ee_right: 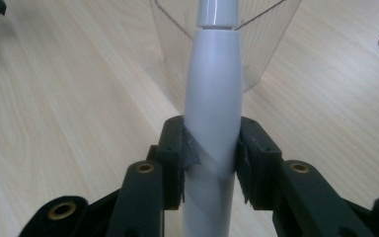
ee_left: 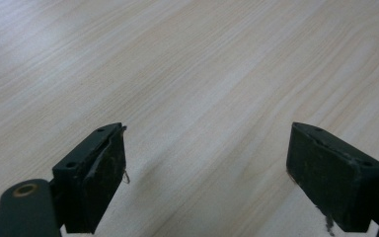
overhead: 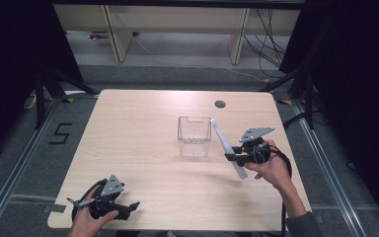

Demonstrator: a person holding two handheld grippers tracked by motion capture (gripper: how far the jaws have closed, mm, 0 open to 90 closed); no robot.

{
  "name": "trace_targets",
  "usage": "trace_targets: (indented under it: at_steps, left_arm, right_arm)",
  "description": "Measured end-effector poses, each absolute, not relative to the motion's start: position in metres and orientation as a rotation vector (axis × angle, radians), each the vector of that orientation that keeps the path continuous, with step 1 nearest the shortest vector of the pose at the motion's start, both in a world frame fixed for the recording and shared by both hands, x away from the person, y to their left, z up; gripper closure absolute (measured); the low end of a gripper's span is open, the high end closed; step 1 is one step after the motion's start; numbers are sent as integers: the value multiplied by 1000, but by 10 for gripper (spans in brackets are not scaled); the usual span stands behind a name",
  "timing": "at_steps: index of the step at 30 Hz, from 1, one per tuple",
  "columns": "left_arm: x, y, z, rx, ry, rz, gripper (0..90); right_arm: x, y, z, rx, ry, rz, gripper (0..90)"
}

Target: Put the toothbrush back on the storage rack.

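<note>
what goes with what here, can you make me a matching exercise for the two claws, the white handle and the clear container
Things:
1. left claw
2. right claw
3. white electric toothbrush
4. clear plastic container

States or places:
A. stands upright and empty near the middle of the table
B. jaws wide apart with nothing between them, near the table's front left corner
C. held slanted, its top end close to the container's rim
D. shut on the white handle

Pairs: 1-B, 2-D, 3-C, 4-A
</note>
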State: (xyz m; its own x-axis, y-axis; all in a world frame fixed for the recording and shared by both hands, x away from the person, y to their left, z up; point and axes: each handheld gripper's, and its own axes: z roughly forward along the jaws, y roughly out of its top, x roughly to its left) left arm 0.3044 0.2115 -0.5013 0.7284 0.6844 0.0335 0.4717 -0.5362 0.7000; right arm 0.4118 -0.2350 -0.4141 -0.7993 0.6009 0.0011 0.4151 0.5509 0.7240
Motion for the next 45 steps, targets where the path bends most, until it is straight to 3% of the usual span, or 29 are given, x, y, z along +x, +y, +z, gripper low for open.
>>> trace_targets:
  at_steps: [45]
  left_arm:
    - [305,210,-503,2229,874,384,149]
  right_arm:
    - [453,-201,-353,855,2340,1388,671]
